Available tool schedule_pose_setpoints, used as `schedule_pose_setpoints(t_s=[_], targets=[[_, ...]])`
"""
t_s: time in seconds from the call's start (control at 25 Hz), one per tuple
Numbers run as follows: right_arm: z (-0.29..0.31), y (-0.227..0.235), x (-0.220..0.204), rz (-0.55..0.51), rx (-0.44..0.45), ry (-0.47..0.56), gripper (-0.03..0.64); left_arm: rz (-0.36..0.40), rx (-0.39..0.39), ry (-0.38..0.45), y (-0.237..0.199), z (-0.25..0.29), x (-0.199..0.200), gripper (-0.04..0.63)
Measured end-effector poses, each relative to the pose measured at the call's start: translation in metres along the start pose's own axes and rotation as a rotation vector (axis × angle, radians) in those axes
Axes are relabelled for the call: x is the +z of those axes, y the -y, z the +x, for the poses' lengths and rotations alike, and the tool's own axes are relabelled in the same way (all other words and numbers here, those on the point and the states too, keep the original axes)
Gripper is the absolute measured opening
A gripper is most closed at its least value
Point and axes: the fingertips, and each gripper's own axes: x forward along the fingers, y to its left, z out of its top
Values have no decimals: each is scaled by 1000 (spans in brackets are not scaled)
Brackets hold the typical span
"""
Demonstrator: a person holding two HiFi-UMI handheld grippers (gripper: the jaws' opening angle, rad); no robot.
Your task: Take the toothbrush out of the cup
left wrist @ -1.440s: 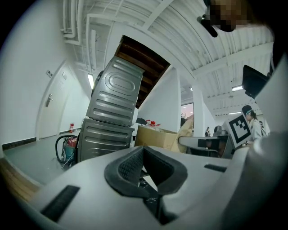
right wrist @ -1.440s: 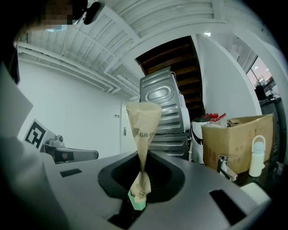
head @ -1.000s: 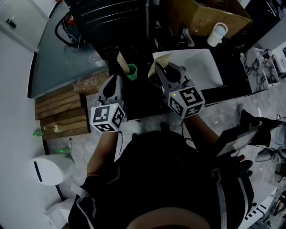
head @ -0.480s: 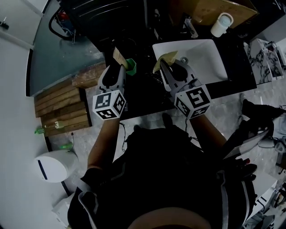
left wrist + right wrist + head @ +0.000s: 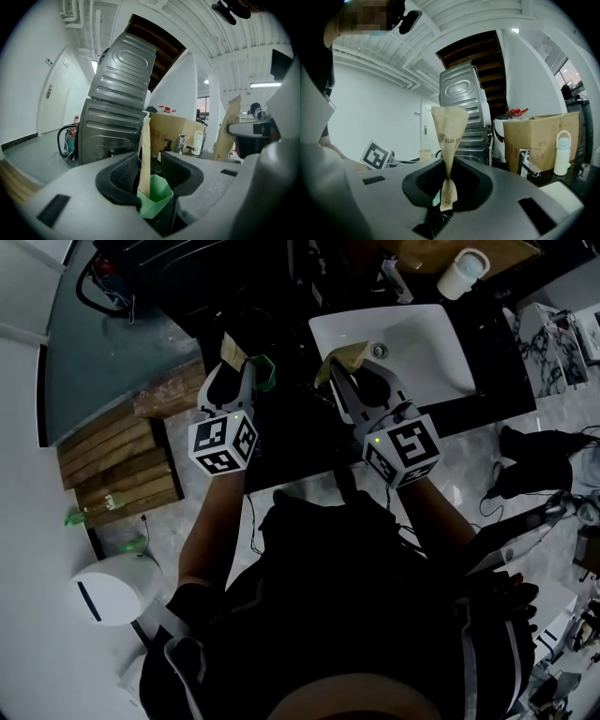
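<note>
A small green cup [image 5: 266,372] stands on the dark counter left of the sink, with a brown paper-wrapped toothbrush [image 5: 231,350] upright in it. My left gripper [image 5: 246,381] has its jaws opening, and the cup [image 5: 155,197] sits low between them with the wrapped toothbrush [image 5: 146,154] rising from it; the pads do not clearly press on it. My right gripper [image 5: 352,382] is at the sink's front edge, shut on a second brown paper-wrapped toothbrush [image 5: 449,136] that sticks up from the jaws [image 5: 339,359].
A white sink [image 5: 427,357] with a faucet [image 5: 395,277] lies to the right, with a white bottle [image 5: 462,272] behind it. A metal washing-machine body [image 5: 117,122] and a cardboard box [image 5: 171,136] stand behind the cup. Wooden slats [image 5: 112,465] lie left.
My left gripper moved forward and down to the green cup and its jaws spread around it. The right gripper sank a little with its wrapped toothbrush still held.
</note>
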Motion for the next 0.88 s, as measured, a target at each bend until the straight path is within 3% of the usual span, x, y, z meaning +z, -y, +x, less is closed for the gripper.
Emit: schedule_pose_setpoints(t_s=[0.28,0.48,0.88], targets=[[-2,0,-6,-10,-9,-19,48,-29,-2,-22,-6,15,-13,154],[-4,2,-13,-14,-18,-43,48,-38,7,-15,-11,20,-18,72],[-6,0,-4,-6,-6,-20,48,-32,-1,6,-5,16,-3,38]])
